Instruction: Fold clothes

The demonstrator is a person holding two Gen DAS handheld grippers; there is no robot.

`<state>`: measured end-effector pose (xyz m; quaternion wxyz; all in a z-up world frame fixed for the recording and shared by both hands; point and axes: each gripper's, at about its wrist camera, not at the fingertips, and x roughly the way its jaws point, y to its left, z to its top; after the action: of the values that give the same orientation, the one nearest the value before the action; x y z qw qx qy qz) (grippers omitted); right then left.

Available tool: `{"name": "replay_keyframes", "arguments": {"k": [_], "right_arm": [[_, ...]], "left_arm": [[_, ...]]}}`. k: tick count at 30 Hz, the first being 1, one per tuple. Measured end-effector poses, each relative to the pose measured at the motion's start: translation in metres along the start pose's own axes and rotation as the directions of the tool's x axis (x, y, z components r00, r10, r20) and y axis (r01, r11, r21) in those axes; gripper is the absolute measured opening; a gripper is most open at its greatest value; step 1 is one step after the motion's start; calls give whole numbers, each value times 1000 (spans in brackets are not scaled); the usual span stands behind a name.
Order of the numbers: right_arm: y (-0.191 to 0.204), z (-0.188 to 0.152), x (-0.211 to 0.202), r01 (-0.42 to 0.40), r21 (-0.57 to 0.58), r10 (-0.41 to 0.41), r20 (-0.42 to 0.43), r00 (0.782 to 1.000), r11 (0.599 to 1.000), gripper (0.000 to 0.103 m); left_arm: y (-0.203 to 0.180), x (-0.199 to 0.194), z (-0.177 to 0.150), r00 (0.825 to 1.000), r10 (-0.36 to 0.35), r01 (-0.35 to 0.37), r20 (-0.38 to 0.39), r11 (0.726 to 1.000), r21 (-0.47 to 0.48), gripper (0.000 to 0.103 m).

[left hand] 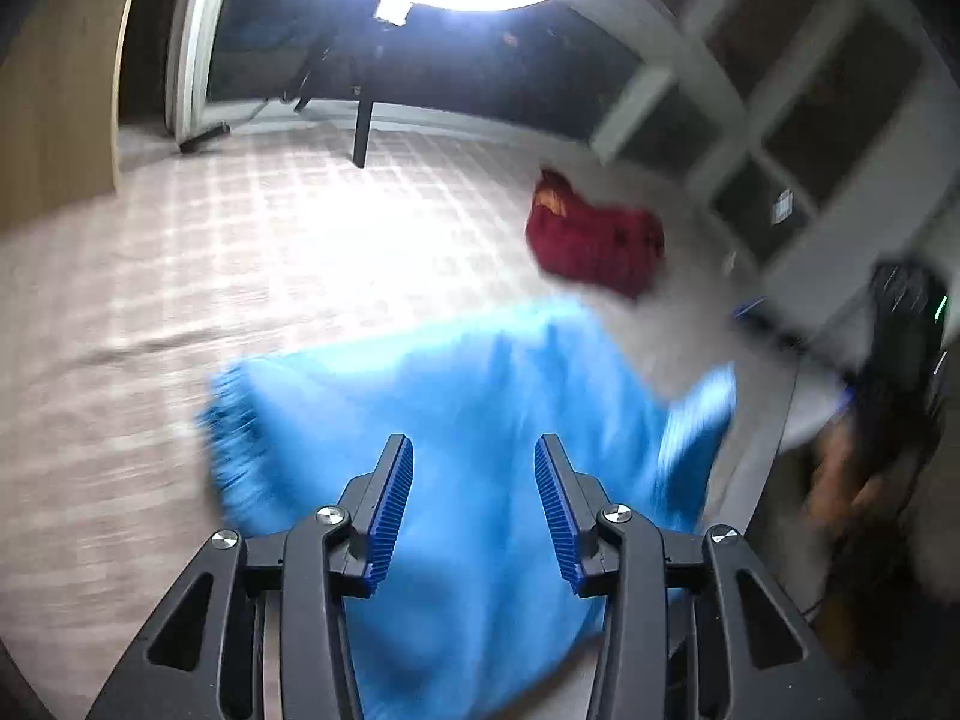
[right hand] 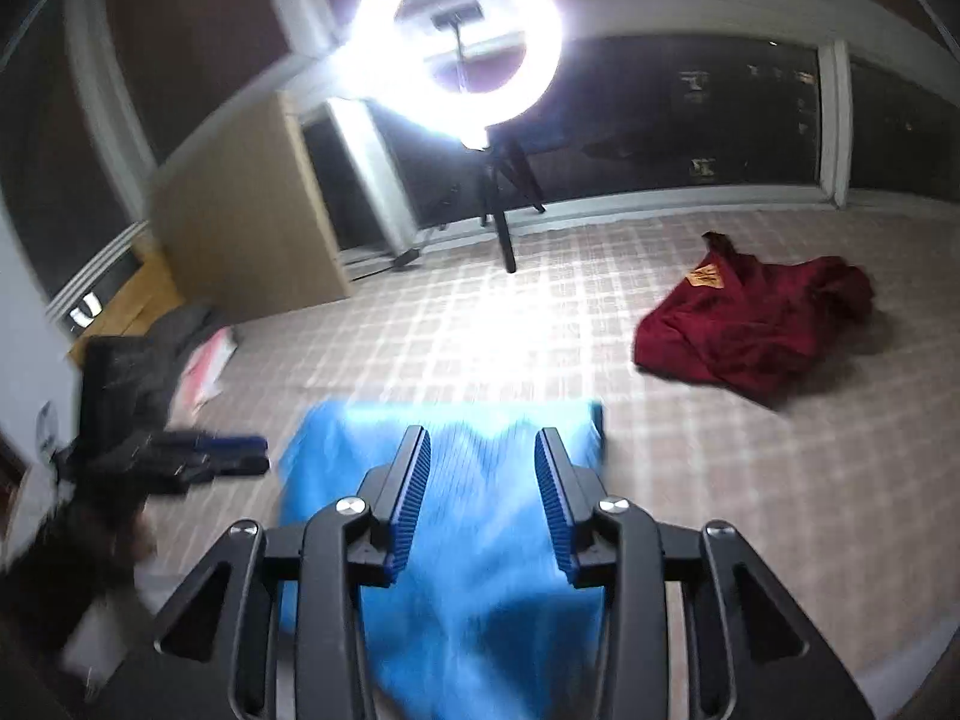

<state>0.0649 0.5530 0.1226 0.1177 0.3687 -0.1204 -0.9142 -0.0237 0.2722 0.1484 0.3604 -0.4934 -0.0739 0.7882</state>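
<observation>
though empty, both tongs [left hand: 474, 450] [right hand: 483, 444] agape over blue cloth [left hand: 456, 396]

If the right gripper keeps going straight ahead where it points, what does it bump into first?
Most likely the blue cloth. The right gripper is open with the cloth right behind its fingers, though depth is hard to judge in the blur.

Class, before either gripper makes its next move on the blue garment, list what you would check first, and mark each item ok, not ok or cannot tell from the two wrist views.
1. Left gripper open, holding nothing: ok.
2. Right gripper open, holding nothing: ok.
3. Blue garment lies below both pairs of fingers: ok.
4. Blue garment already neatly folded: cannot tell, both views are blurred.
5. Red garment lies apart from the blue one: ok.
6. Red garment folded: not ok, it lies crumpled.
</observation>
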Motion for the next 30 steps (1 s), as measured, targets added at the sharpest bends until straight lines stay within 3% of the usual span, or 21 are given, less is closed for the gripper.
{"name": "replay_keyframes", "arguments": {"k": [2,5,7,11,16,18,22,28,30], "right_arm": [[-1,2,49,19,16,-18,-42,999,1000,36],[-12,-13,116,91,0,-90,-168,982,996,36],[-21,-28,129,100,-23,-102,-211,972,995,35],[-35,-35,103,96,-11,-96,-204,974,995,31],[-14,-31,56,68,-63,-78,-172,982,996,31],[-2,-39,59,48,-109,-69,-204,977,993,26],[3,-67,76,66,-175,-116,-291,950,982,21],[-16,-92,73,31,-136,-77,-349,934,990,21],[-19,-85,68,41,-134,-83,-329,941,990,21]], "left_arm": [[10,18,-1,1000,3,-4,-13,998,-55,41],[18,66,-10,988,142,-144,-67,989,-28,39],[30,73,-25,991,111,-114,-69,993,-37,36],[32,52,-30,992,109,-111,-58,993,-37,34],[4,22,-43,996,89,-88,-31,996,22,43],[-7,23,-57,994,93,-90,-48,994,61,43],[-2,41,-87,974,181,-169,-137,981,99,43],[31,24,-105,964,226,-227,-141,974,11,43],[41,13,-105,962,237,-244,-134,969,-45,43]]}}
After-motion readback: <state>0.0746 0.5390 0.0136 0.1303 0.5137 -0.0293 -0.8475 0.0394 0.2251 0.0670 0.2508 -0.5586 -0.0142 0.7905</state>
